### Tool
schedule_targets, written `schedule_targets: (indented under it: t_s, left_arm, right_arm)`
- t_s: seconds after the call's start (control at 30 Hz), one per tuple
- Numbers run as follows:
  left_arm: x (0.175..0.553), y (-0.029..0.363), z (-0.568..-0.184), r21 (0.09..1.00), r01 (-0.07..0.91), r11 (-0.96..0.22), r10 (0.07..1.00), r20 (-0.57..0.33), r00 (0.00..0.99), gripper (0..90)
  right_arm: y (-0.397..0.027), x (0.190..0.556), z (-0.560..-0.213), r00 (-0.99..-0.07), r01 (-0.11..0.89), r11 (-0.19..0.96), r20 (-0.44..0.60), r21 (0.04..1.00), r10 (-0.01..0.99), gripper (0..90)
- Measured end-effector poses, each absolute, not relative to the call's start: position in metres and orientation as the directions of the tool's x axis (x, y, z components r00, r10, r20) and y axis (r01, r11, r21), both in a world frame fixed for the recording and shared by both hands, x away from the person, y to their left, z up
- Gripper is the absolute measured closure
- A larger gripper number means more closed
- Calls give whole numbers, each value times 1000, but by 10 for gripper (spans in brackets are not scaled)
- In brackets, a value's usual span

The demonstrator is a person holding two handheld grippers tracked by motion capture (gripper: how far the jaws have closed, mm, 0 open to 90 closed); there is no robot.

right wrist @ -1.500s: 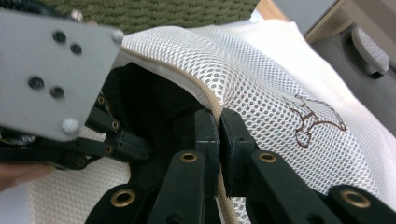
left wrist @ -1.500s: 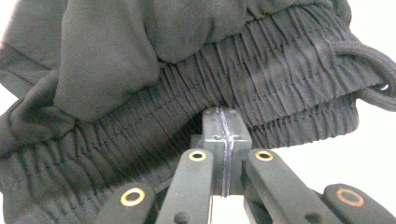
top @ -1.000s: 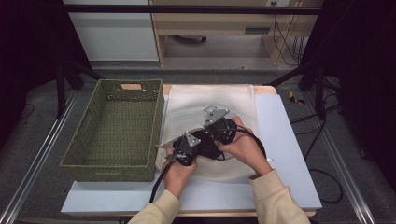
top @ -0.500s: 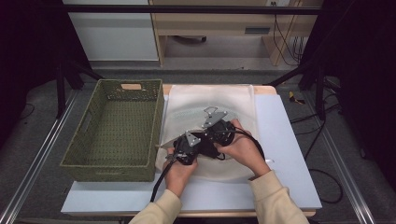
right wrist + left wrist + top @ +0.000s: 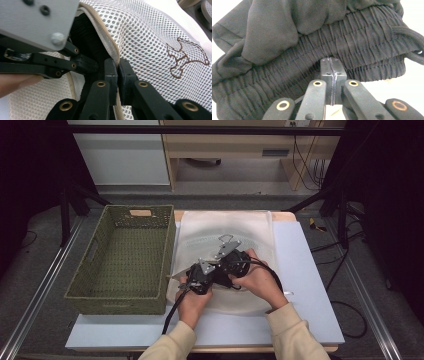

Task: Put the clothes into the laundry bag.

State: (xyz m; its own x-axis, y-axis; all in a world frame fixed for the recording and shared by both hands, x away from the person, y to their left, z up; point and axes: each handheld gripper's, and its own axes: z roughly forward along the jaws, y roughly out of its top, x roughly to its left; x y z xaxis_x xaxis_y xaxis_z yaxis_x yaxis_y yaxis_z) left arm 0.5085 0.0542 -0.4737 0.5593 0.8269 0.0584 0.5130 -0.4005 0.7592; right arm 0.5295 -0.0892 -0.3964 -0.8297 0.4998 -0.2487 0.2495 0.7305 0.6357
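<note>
A white mesh laundry bag (image 5: 226,226) lies flat on the table, and its weave with a brown stitched emblem (image 5: 186,58) spreads across the right gripper view. My right gripper (image 5: 118,65) is shut on the bag's beige-edged rim (image 5: 100,27), holding the mouth up. In the opening sits a black garment (image 5: 317,37) with a ribbed elastic waistband and a drawstring (image 5: 409,35). My left gripper (image 5: 333,65) is shut, its tips pinched into that waistband. From above, both hands meet at the bag's near side, with the left gripper (image 5: 201,276) and the right gripper (image 5: 234,261) close together.
A green woven basket (image 5: 125,257) stands on the left of the pale blue table top (image 5: 305,275), right beside the bag. Cables trail from both grippers toward the person. Metal rails run along both sides of the table.
</note>
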Motion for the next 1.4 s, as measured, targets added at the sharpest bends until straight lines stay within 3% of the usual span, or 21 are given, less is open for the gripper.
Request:
schedule_targets:
  t_s: [1.4]
  left_arm:
    - [524,49,-478,790,488,-370,849,75,523,900]
  right_arm:
    - [-88,528,-391,-833,236,728,-252,644,493,869]
